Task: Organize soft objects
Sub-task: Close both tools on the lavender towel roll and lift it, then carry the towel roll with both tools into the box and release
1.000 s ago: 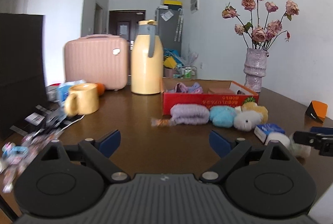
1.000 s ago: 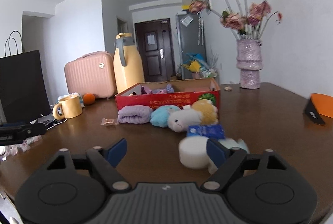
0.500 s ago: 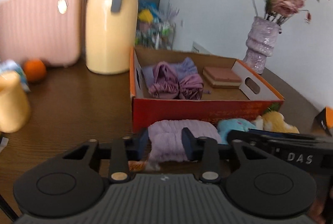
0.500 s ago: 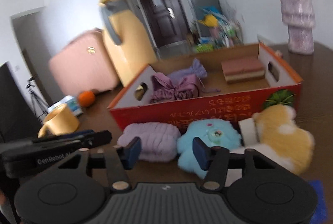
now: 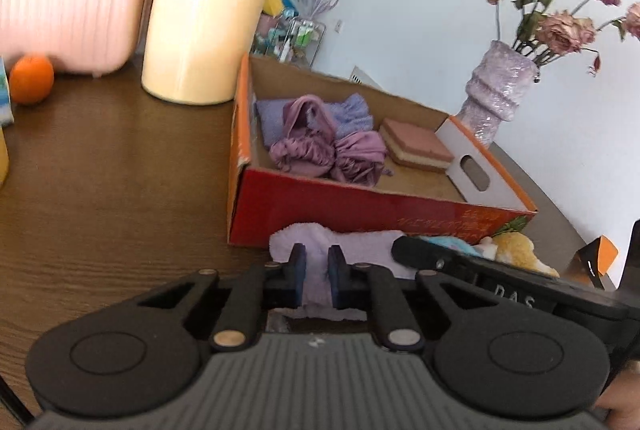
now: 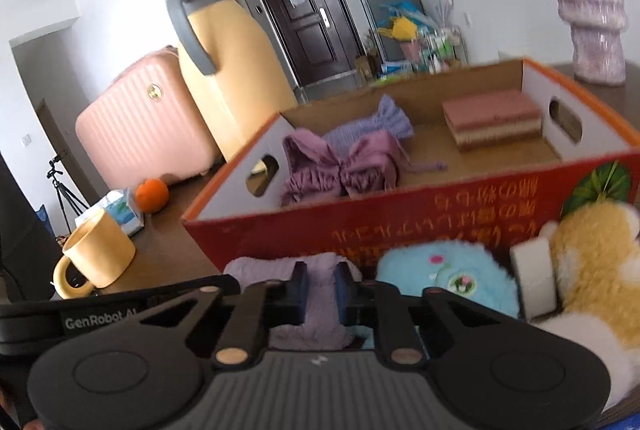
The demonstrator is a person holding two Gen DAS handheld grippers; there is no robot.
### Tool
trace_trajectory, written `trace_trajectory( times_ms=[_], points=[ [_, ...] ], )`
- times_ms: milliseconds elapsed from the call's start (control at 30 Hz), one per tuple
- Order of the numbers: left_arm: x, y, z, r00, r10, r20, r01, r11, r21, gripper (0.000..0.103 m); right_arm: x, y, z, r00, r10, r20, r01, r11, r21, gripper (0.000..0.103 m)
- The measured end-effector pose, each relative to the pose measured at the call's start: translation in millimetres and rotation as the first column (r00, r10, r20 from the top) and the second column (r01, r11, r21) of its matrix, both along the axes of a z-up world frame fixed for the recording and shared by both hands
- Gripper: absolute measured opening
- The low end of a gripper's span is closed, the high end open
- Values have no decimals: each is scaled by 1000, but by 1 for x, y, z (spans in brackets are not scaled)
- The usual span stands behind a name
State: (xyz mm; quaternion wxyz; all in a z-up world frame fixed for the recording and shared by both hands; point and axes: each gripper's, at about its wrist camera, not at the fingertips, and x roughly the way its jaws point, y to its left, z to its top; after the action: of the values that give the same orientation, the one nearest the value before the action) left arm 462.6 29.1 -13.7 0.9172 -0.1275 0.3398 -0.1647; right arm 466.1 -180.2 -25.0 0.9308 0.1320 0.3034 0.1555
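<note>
Grip status: both grippers have just been closing, and each now pinches the same lilac fleece cloth (image 5: 316,284), which lies on the dark wooden table (image 5: 100,198) just in front of the red cardboard box (image 5: 360,208). The left gripper (image 5: 317,272) has a fold of the cloth squeezed between its blue pads (image 5: 299,266) near the cloth's left end. The right gripper (image 6: 321,284) clamps a fold further along, beside the blue plush toy (image 6: 444,278).

Box contents so far: mauve satin pouches (image 5: 328,154), a lavender cloth behind them and a pink layered sponge (image 5: 416,148).

Risks noted:
- Both holds take only a thin ridge of fleece (the fabric bunches loosely), so either could slip on lifting, judged from how little material sits between the pads.
- The two tools are close together; the right gripper's finger (image 5: 432,256) already crosses the left camera's view, and a collision is likely if the hands converge.
- The box's near wall stands directly ahead; a low carry would snag the hanging cloth or shove the box.
- The blue plush and the yellow plush toy (image 6: 592,258) lie just beside the cloth and may be dragged along.
</note>
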Motion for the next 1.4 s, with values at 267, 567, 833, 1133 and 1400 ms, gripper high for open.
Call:
trace_trajectory(
  times_ms=[267,567,833,1133,1400],
  points=[
    [-72,-18,51,990,-41,133,39,999,21,3,-53,0,40,993,63,101,-61,998,-26,0],
    [-46,13,30,991,126,40,-127,992,27,44,-38,-25,27,999,36,-2,-36,992,118,44],
    [23,20,-5,986,55,-159,-69,994,-85,26,15,-12,-11,990,6,-139,20,983,183,23],
    [17,23,-8,990,30,-134,-52,985,-165,13,8,-5,-5,996,7,-90,8,987,159,10],
    [-37,12,43,999,0,-50,-9,983,-183,12,-48,-20,33,1000,19,3,-19,992,126,4]
  ],
)
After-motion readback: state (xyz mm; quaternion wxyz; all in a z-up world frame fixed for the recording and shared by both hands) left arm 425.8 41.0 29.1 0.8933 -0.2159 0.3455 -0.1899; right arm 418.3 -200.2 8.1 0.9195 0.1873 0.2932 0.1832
